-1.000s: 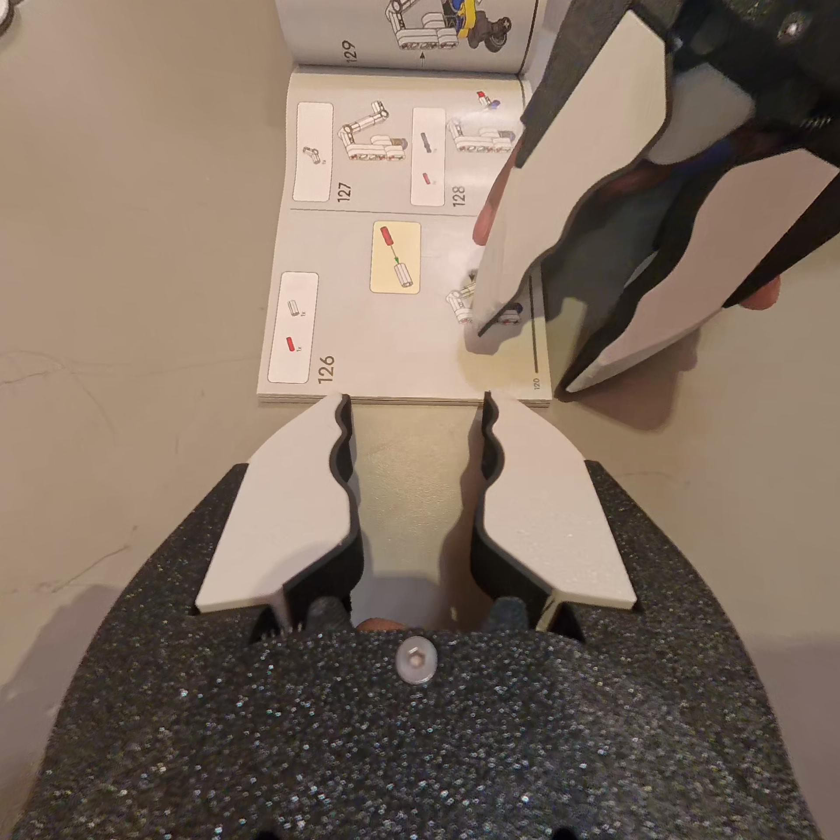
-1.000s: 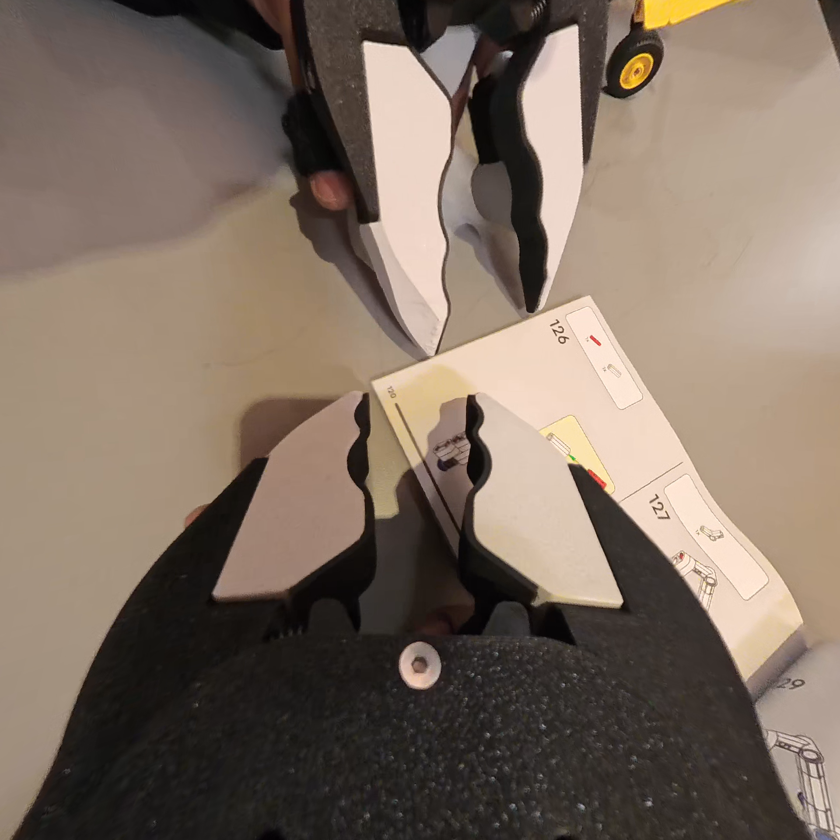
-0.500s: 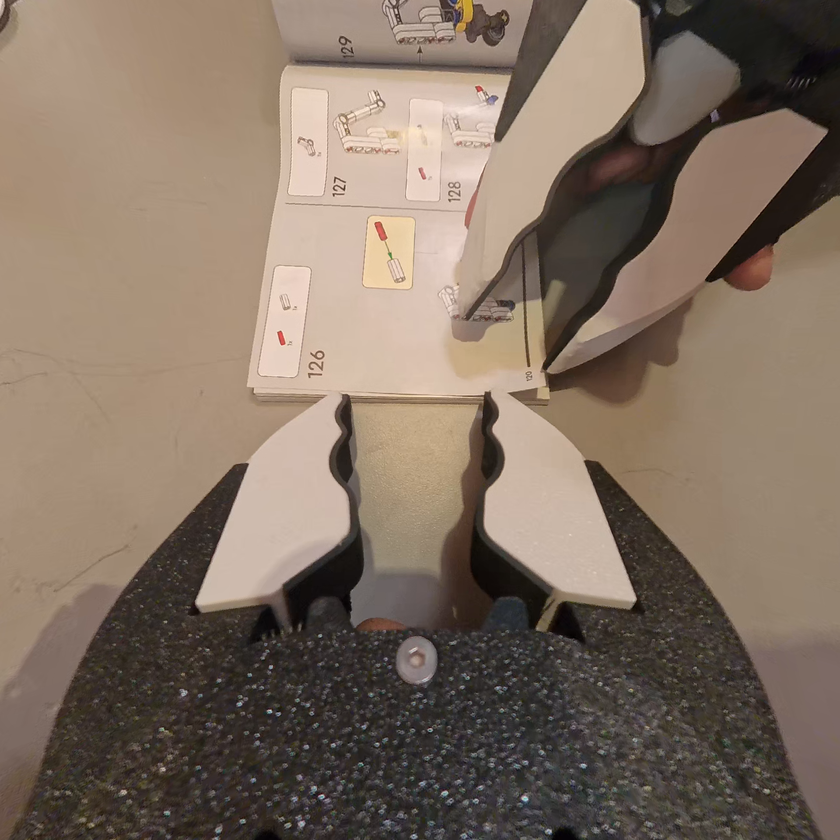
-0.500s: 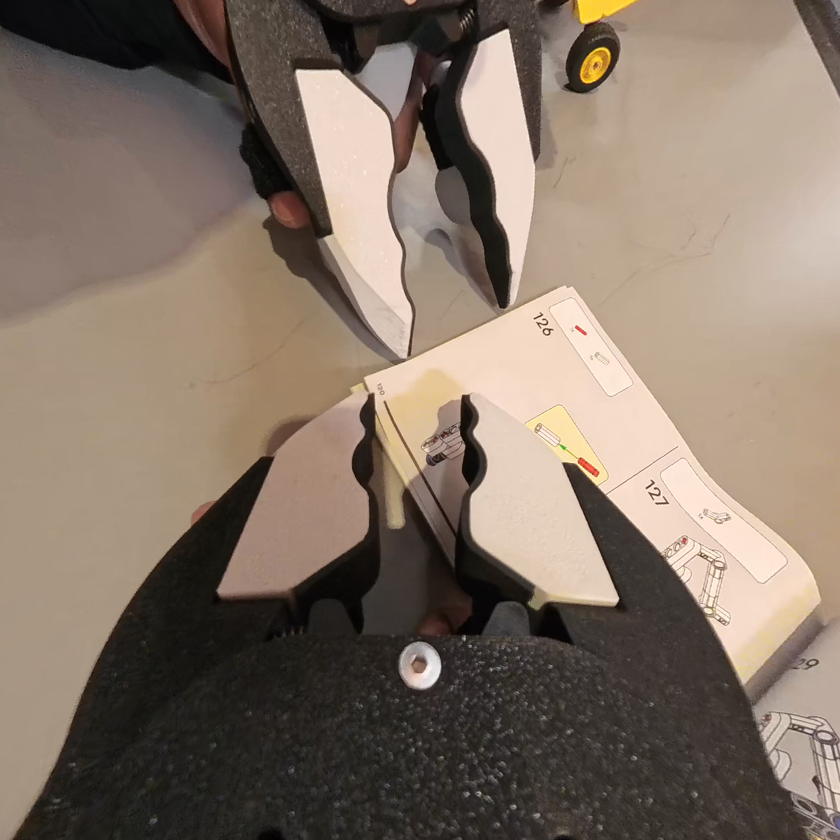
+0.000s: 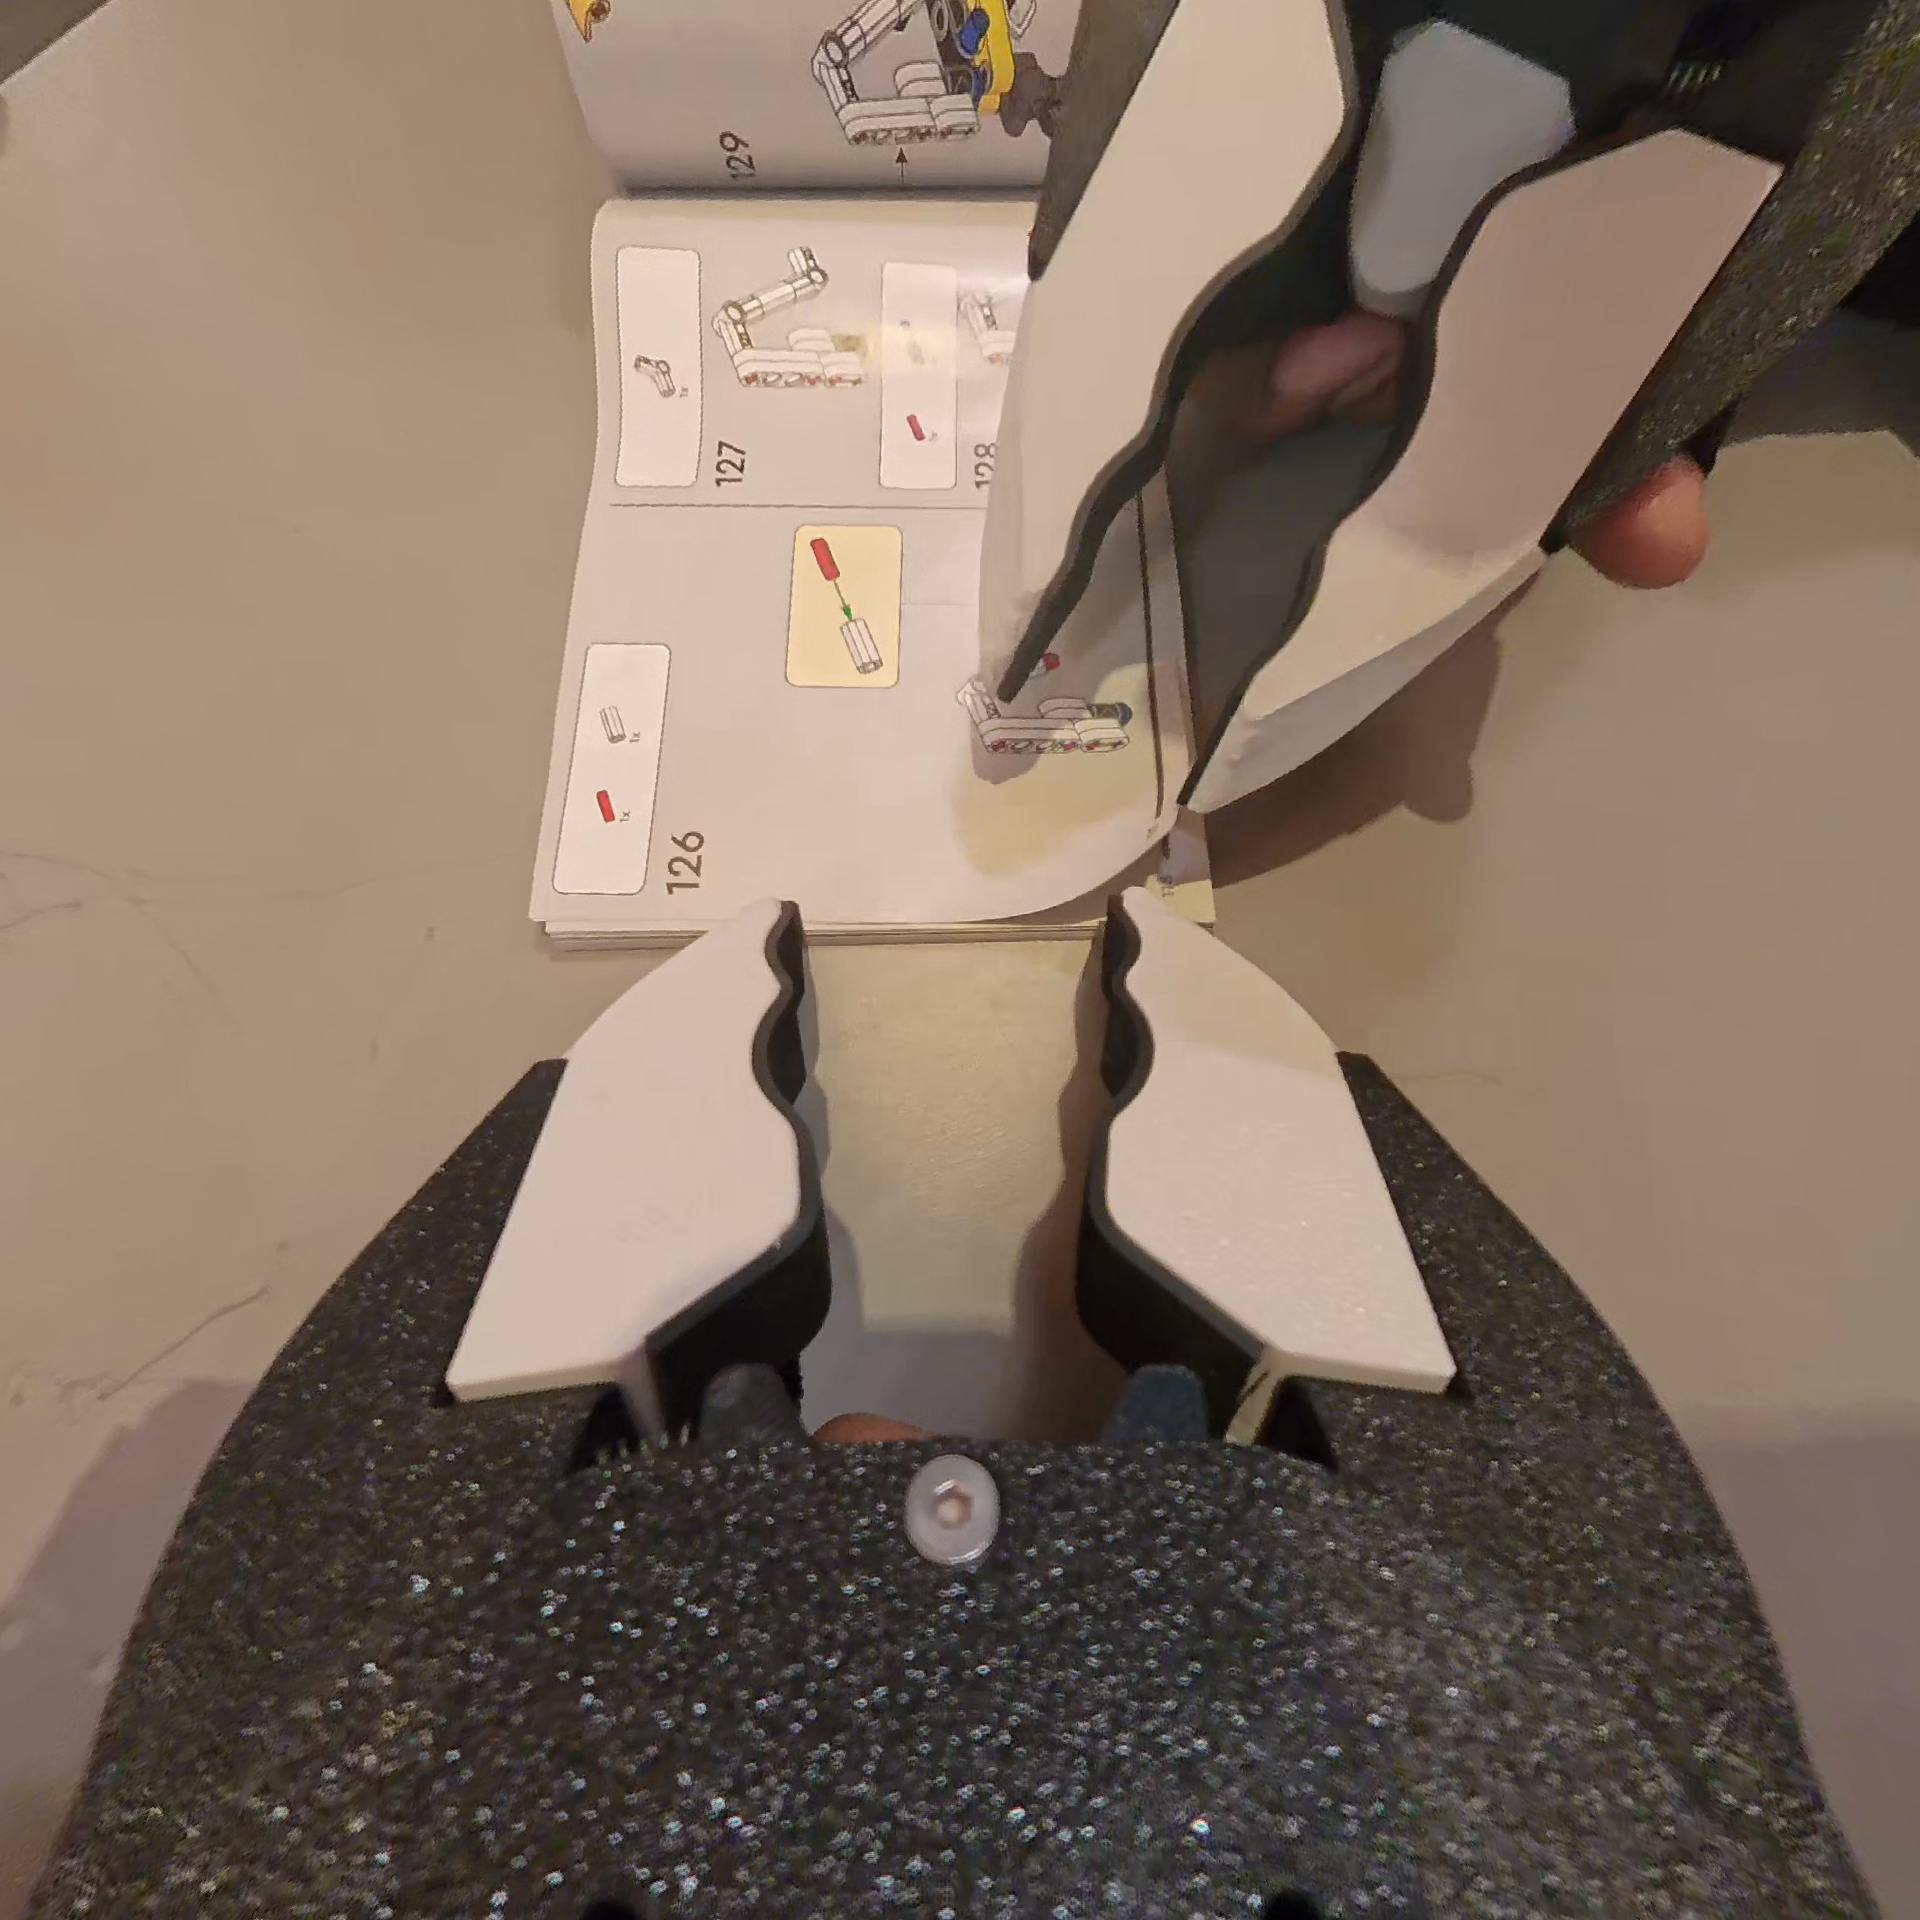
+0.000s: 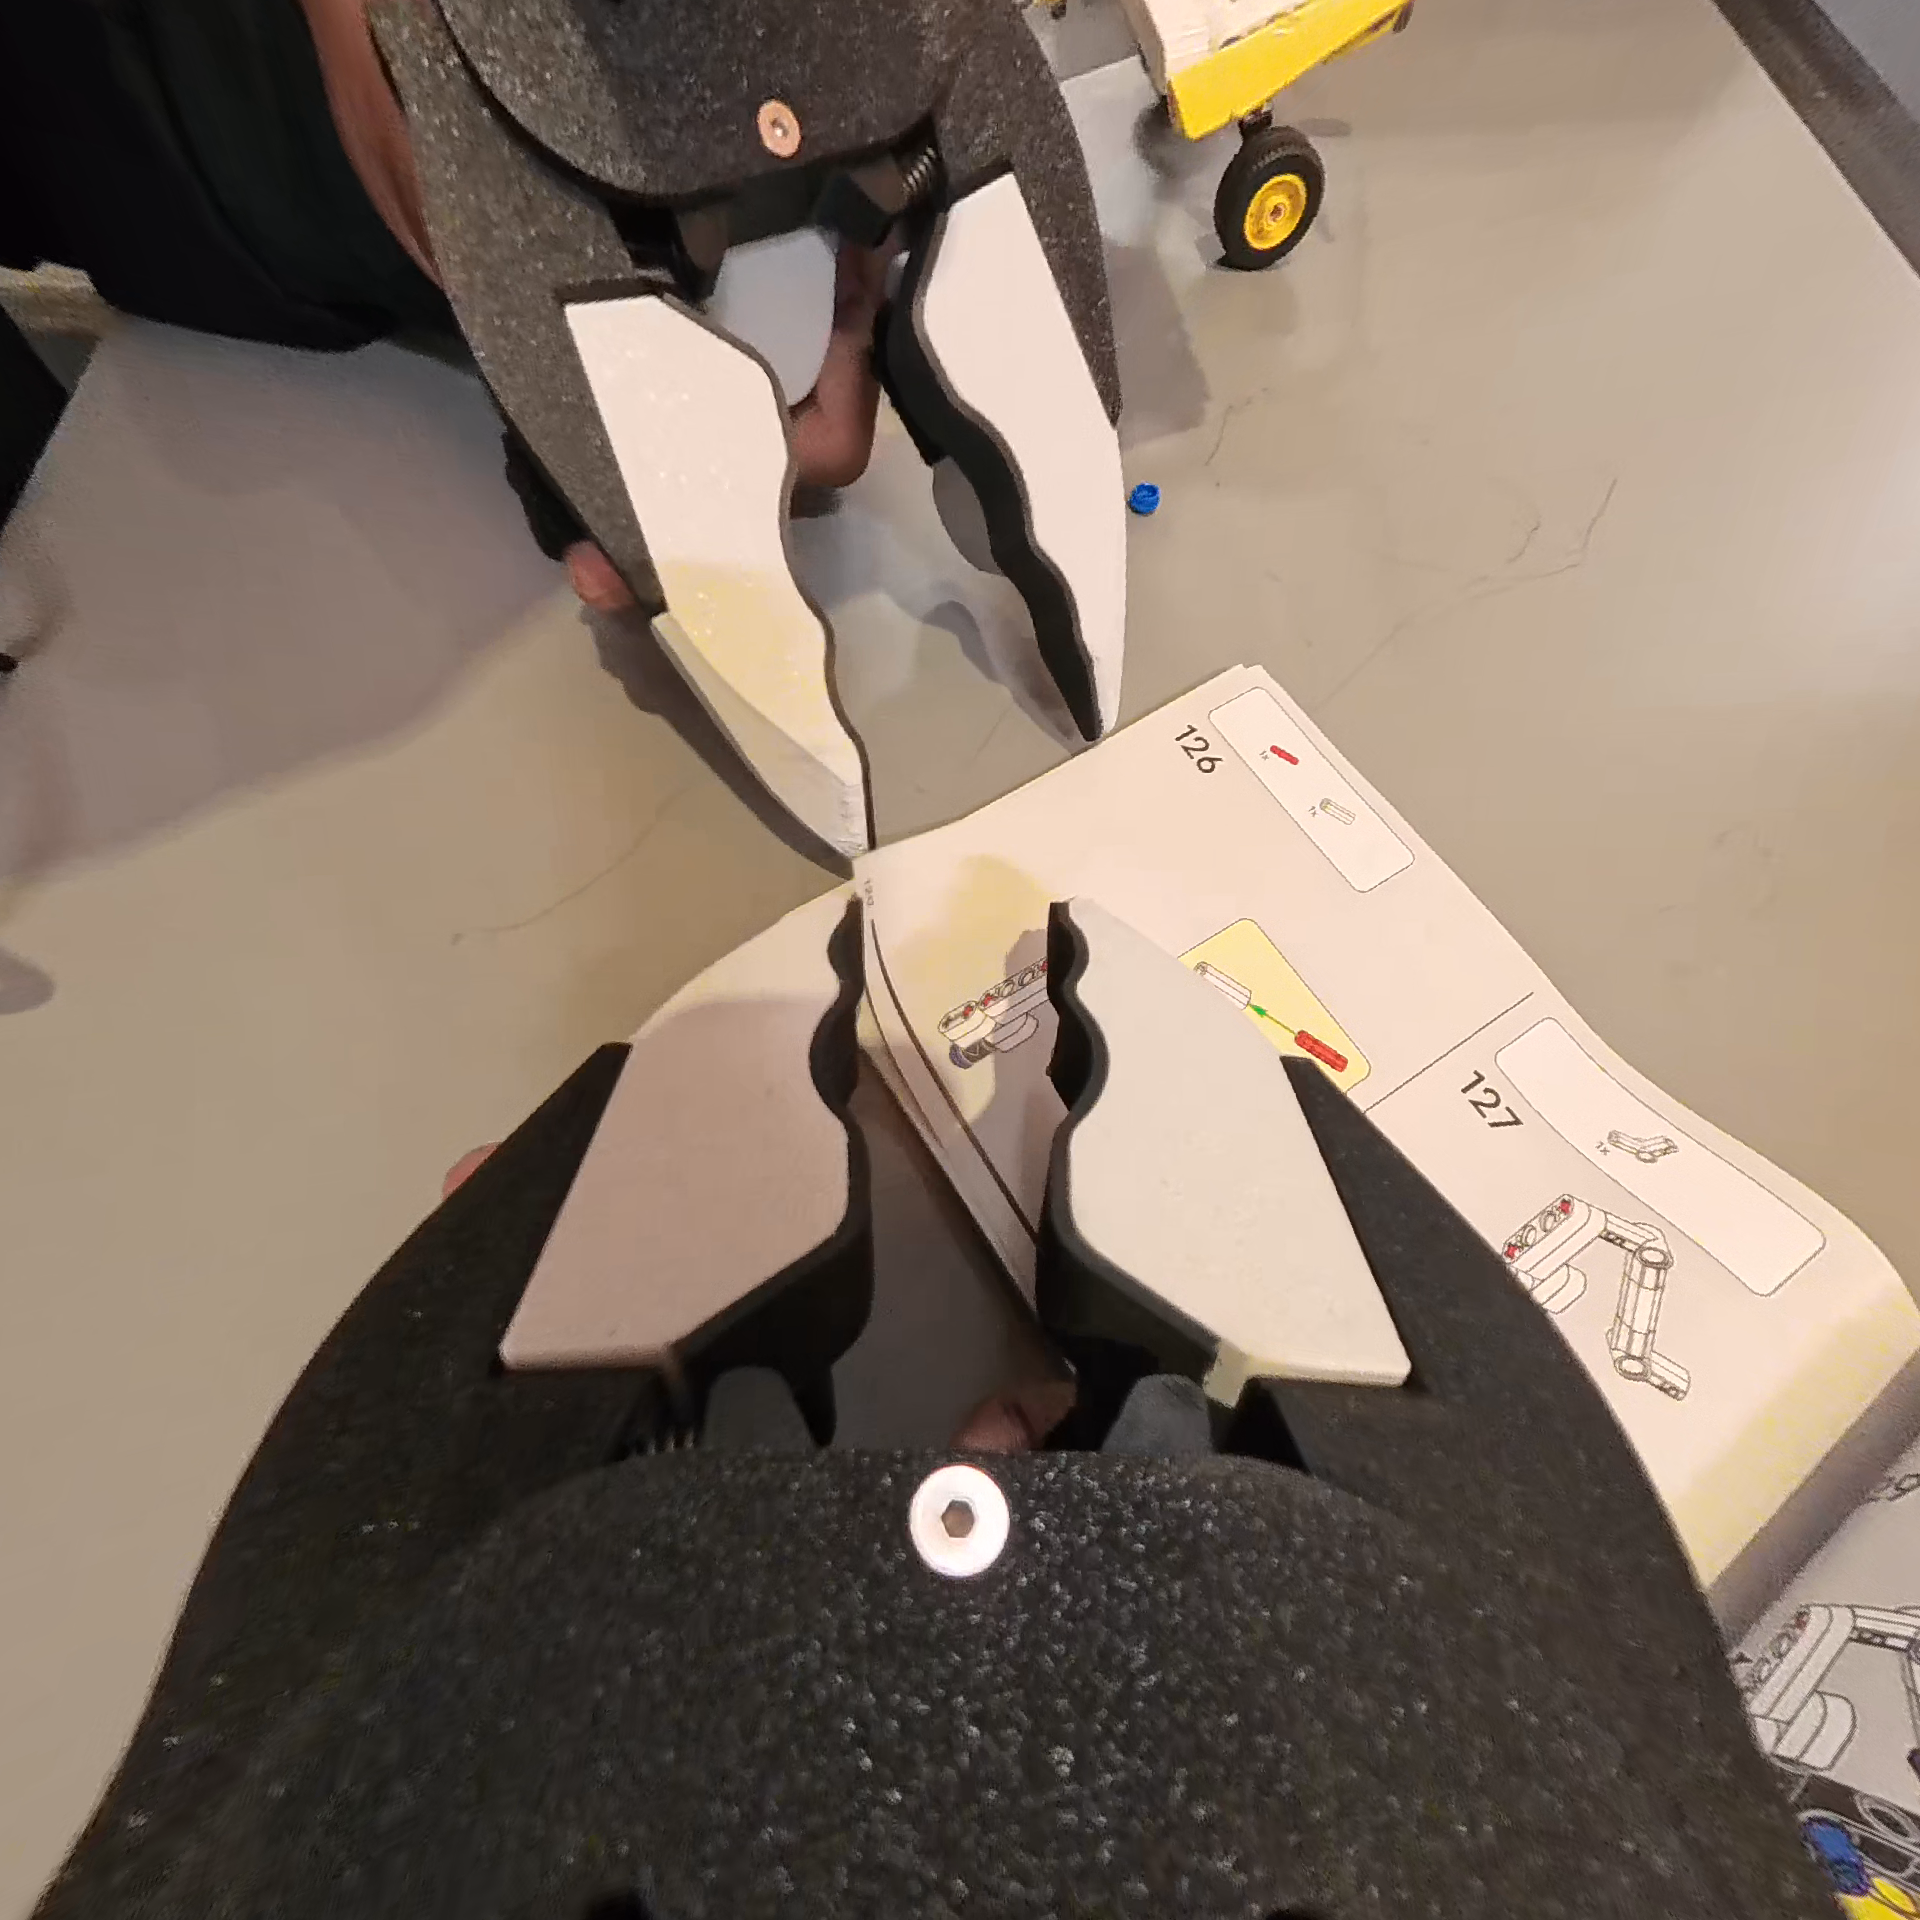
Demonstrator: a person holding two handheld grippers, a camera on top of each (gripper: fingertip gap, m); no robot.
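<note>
Fingers of the right gripper (image 6: pixel 954 914) stand narrowly apart astride the lifted corner of the top page (image 6: pixel 935 935) of a building-instruction booklet (image 5: pixel 790 727); one finger lies under the curled sheet and the other over it, though whether the pads actually press the paper is hard to judge. Opposite, the left gripper (image 5: pixel 951 914) has its fingers wide apart with nothing between them, their tips just at the booklet's near edge. The booklet lies open on the grey table (image 5: pixel 260 623). Farther off sit a yellow wheeled toy model (image 6: pixel 1262 114) and a small blue piece (image 6: pixel 1143 499).
</note>
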